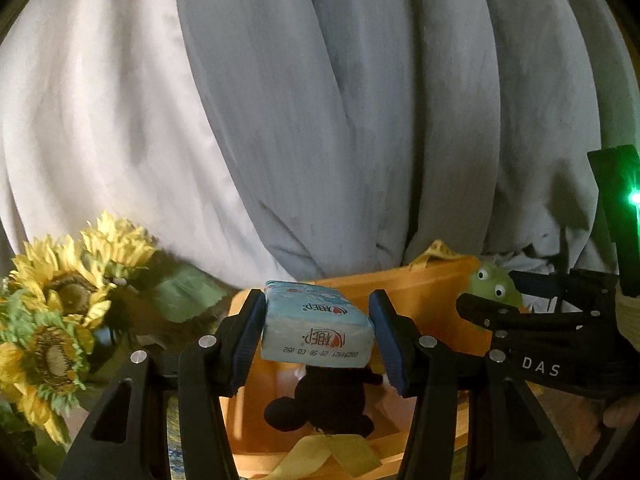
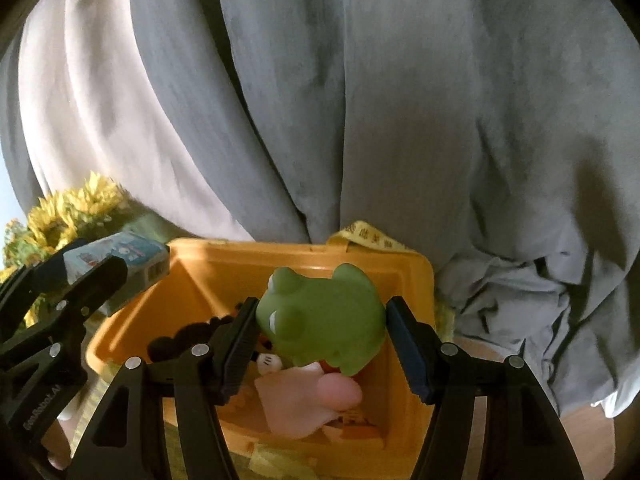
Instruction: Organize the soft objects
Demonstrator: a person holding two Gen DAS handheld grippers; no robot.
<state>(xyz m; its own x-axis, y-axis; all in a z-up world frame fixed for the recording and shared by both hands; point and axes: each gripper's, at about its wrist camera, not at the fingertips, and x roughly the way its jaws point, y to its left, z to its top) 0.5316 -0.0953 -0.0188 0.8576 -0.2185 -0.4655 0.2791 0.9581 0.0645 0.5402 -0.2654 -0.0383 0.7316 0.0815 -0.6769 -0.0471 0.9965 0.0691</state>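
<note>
Left of our left jaws stand artificial sunflowers (image 1: 60, 300), well clear of the fingers. Our left gripper (image 1: 316, 336) has its jaws closed narrowly on a pale blue tissue pack (image 1: 316, 326), the pads pressing its two long sides, and the pack sits between the fingertips directly above the orange bin (image 1: 420, 300). Below the pack, inside the bin, lies a black Mickey plush (image 1: 324, 404), and a yellow ribbon (image 1: 328, 456) crosses the near rim under the jaws. Moving right, our right gripper (image 2: 322, 344) clamps a green rubber frog (image 2: 324, 320) between its jaws, which are spread to the toy's width; the frog hangs over the bin's interior, lying on its side with its eyes toward the left finger. Beneath the frog, in the bin, we see a pink soft item (image 2: 304, 400) whose kind we cannot tell. Beyond both jaws hangs a grey curtain (image 2: 360, 100), bunched just past the right finger.
</note>
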